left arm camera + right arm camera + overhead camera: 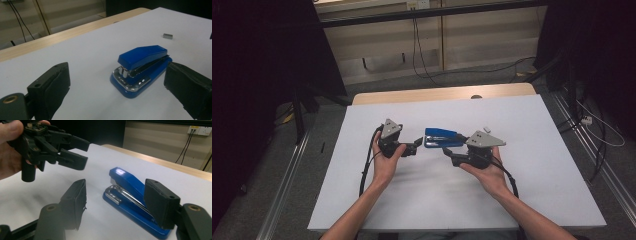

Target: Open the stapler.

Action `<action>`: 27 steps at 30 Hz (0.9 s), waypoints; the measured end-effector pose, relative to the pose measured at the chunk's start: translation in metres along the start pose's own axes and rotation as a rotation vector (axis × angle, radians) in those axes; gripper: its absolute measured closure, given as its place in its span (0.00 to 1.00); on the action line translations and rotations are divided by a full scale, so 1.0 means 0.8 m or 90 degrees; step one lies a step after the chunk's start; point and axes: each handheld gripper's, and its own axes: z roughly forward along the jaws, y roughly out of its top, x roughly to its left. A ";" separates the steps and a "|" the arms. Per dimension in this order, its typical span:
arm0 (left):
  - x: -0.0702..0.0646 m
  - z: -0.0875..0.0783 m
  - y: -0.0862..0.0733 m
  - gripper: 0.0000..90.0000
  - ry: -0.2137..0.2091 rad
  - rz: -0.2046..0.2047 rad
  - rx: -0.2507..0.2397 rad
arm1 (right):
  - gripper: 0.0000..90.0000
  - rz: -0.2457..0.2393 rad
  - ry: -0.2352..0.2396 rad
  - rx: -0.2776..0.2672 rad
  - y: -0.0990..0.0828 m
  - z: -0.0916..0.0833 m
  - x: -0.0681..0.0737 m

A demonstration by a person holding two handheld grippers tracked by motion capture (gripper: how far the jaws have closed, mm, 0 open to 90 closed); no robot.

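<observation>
A blue stapler [441, 138] lies flat on the white desk [532, 165], between the two grippers that the person holds toward it from either side.

The left gripper [115, 90] has its fingers [53, 87] spread wide, wider than the stapler's body. The stapler sits just ahead of them, nearer the finger on the right of that view, with its chrome front end and open mouth turned toward the camera. Neither finger touches it; bare desk shows between the pads and the blue base.

The right gripper [117, 202] has its fingers [160, 203] partly drawn in but not clamped. In its own view the stapler lies in the gap, close against the finger on the right, which overlaps the stapler's rear end; whether that pad rests on the plastic I cannot tell. The other finger stands apart from it, with white desk between.

Beyond the stapler, in the right gripper view, the left hand [10, 150] holds its gripper above the desk. A small grey block of staples [167, 36] lies well past the stapler, away from all the fingers.
</observation>
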 end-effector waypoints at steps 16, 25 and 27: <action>0.013 0.013 -0.004 0.05 -0.015 -0.012 0.025 | 0.58 0.006 0.033 0.042 0.005 0.036 -0.005; 0.017 0.014 -0.008 0.04 0.015 -0.037 0.041 | 0.77 0.008 0.028 0.057 0.004 0.049 -0.006; 0.015 0.014 -0.009 0.06 0.008 -0.036 0.041 | 0.84 0.001 0.020 0.051 0.003 0.053 -0.006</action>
